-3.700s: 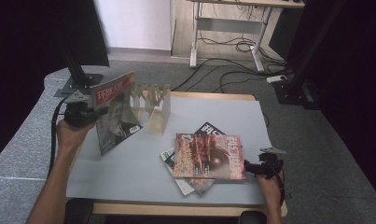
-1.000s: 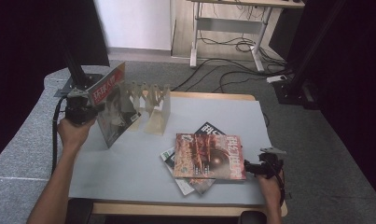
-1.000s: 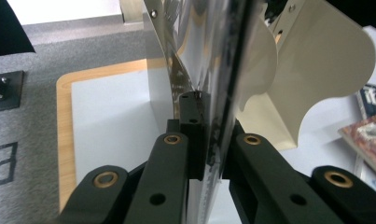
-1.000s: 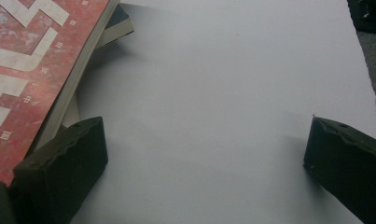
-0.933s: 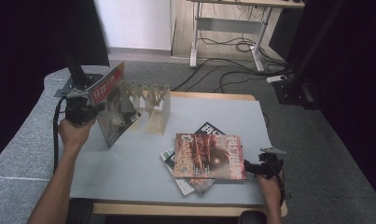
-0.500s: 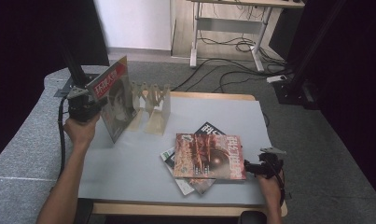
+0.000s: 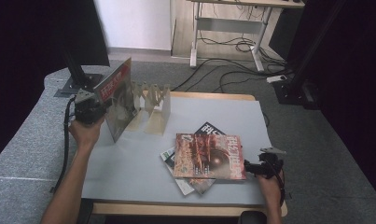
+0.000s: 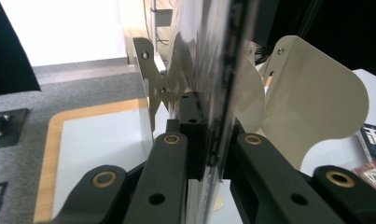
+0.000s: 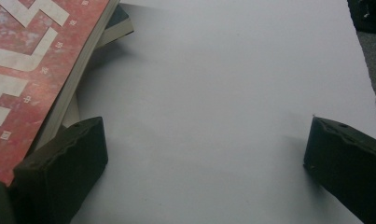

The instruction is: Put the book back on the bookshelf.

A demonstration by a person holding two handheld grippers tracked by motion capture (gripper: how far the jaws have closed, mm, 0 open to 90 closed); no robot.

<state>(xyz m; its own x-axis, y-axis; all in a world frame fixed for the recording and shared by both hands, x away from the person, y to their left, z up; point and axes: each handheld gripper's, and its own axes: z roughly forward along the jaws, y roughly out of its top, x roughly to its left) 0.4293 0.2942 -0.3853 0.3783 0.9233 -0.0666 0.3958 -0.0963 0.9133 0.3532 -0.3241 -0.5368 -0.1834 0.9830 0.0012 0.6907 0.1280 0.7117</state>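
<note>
magazine (image 8: 218,93) upright, clamped between left gripper (image 8: 209,154) jaws (edge-on), beside rack (image 7: 150,100)

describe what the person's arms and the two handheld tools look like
Both forearms are bare, no sleeves in sight. The left tool is a black block with a grey plate on top and a black cable trailing down along the arm. In its own view, its jaws are flat black links with brass-ringed holes. The right tool is smaller, black, with a grey three-cornered plate; its jaws carry thick black ridged pads.
</note>
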